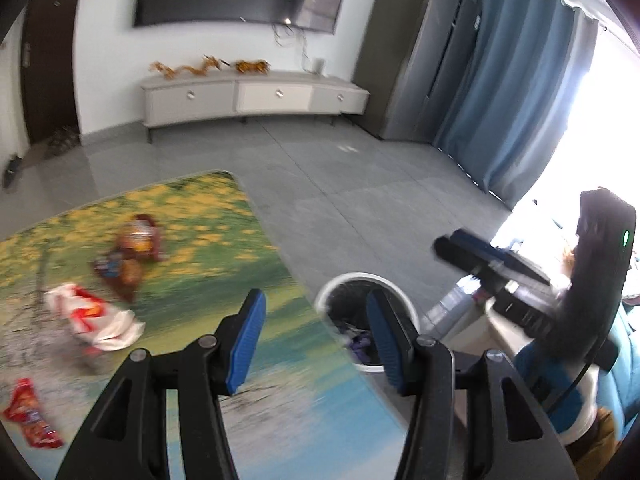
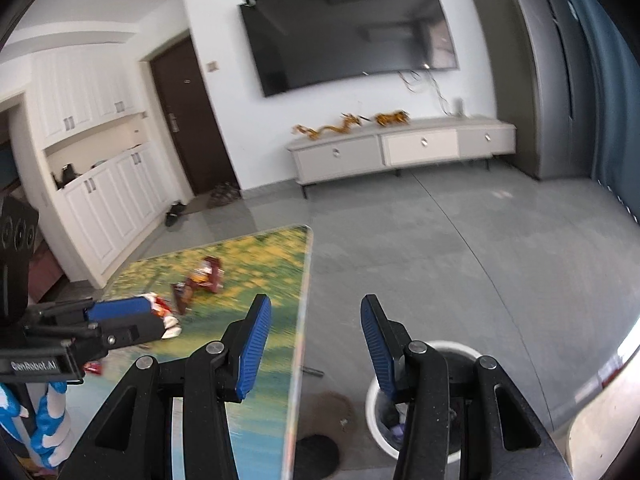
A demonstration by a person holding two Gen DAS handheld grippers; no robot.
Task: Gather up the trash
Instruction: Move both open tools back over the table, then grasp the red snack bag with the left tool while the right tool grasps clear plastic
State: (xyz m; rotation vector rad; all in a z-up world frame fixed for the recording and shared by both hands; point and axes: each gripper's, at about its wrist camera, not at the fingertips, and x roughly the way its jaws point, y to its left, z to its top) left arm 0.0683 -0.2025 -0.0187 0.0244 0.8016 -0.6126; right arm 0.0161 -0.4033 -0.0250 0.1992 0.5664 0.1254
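Note:
A table (image 1: pixel 224 216) with a flowery picture top carries trash: a white and red wrapper (image 1: pixel 94 316), brown snack bags (image 1: pixel 134 252) and a red packet (image 1: pixel 32 420). A white bin (image 1: pixel 348 280) with a dark liner stands on the floor off the table's right edge. My left gripper (image 1: pixel 316 336) is open and empty above that edge. My right gripper (image 2: pixel 316 348) is open and empty between the table (image 2: pixel 256 256) and the bin (image 2: pixel 460 348). The brown bags (image 2: pixel 200 280) also show in the right wrist view. The left gripper (image 2: pixel 120 320) shows there over the white wrapper (image 2: pixel 168 320).
Grey tiled floor (image 2: pixel 440 240) stretches to a low TV cabinet (image 2: pixel 400 148) under a wall TV. Blue curtains (image 1: pixel 512 92) hang at right. White cupboards (image 2: pixel 100 184) and a dark door stand at left. A dark round object (image 2: pixel 316 452) lies under the table edge.

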